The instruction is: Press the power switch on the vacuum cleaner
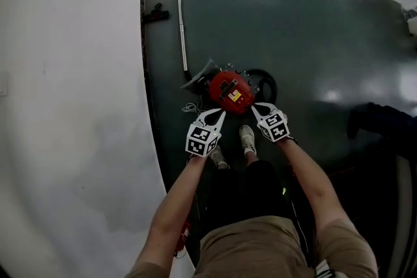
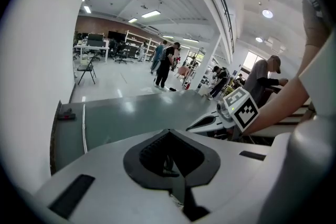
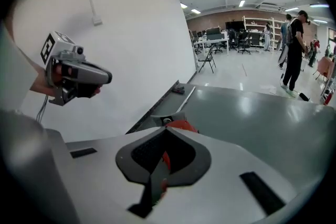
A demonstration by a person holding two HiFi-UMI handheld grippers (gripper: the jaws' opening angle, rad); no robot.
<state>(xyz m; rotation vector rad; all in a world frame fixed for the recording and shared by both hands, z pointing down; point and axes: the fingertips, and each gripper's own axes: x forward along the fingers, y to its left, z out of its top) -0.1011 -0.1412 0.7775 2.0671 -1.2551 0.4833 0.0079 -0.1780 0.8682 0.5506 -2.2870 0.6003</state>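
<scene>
Nearest, our left gripper (image 1: 219,115) and right gripper (image 1: 257,108) hang above our shoes (image 1: 247,139), both with fingers together and nothing between them. Just beyond their tips the red vacuum cleaner (image 1: 229,92) sits on the dark floor mat (image 1: 313,42), with a metal tube (image 1: 182,36) lying past it. We judge this the approach. Next, one closed tip must come down on the switch, which we cannot pick out yet. No container shows.

the left arm (image 1: 174,205) and right arm (image 1: 320,191) stretch forward and down, the left gripper (image 1: 219,115) close at nine o'clock of the right gripper (image 1: 256,109), both tilted downward, jaws pressed together.
</scene>
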